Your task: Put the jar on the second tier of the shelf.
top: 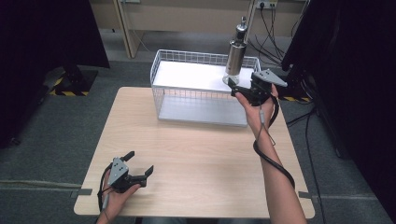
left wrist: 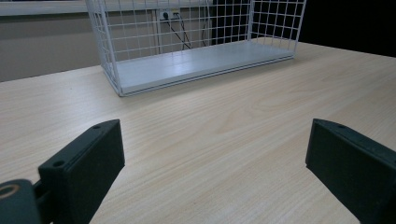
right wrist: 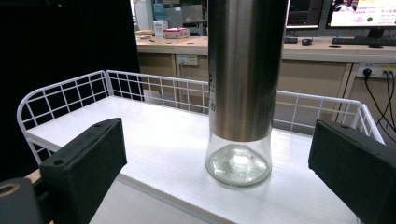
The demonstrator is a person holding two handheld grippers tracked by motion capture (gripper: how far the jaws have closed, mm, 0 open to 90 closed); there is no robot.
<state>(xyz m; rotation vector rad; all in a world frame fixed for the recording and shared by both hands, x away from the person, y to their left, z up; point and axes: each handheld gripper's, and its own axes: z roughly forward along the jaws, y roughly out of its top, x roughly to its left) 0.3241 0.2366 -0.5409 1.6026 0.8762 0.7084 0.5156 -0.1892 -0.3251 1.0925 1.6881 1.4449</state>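
Steel bottle (right wrist: 245, 88) stands upright on rack (top: 184, 74) top shelf, right end. Right gripper (top: 243, 91) spread wide, facing it. Close level on the steel sleeve. Left gripper (top: 140, 165) released, well off.

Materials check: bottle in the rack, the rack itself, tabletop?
Bottle: brushed metal sleeve, likely stainless steel, given the soft vertical reflections; clear glass base, see-through with highlights. Rack: thin wire grid, glossy white coating, probably painted or powder-coated steel; its shelf looks like a smooth white panel, material unclear. Tabletop: pale wood grain, matte, possibly laminate rather than solid wood.
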